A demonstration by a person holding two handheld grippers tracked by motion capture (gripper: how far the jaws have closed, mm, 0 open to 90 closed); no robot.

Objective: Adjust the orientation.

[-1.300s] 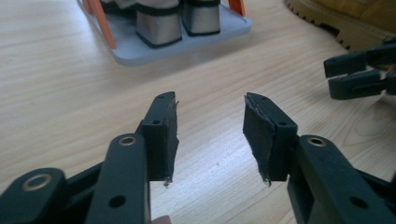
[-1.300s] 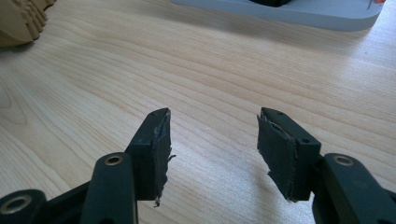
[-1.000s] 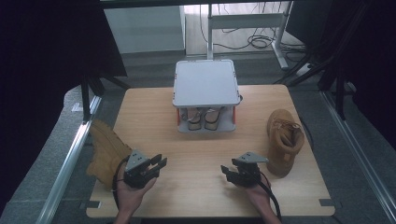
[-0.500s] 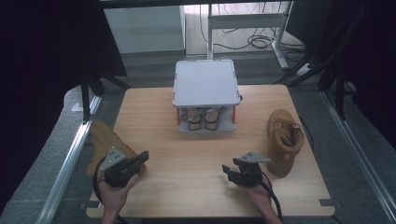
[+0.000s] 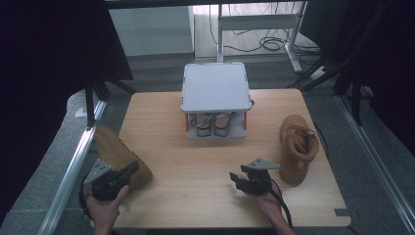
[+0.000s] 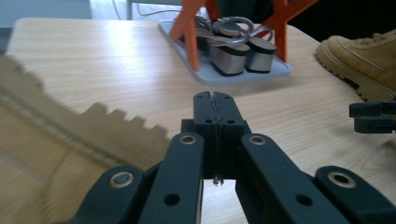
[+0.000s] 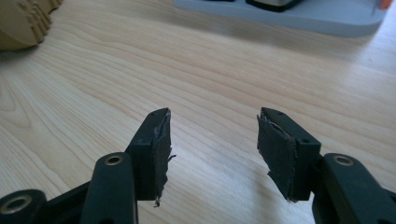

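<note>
A: My left gripper point(image 5: 128, 171) — jaws pinched together, empty — sits lower left, against the tan boot point(image 5: 117, 154). Right gripper point(image 5: 243, 178) gapes, empty.

B: Reopen left first — then straddle the boot's collar, not its sole.

In the left gripper view the tan boot point(image 6: 70, 140) lying on its side is blurred and cut off by the left and bottom edges, and the other boot point(image 6: 364, 60) runs off the right edge. In the high view the rack's grey top point(image 5: 214, 88) hides most of the sandals point(image 5: 214, 123) beneath it
</note>
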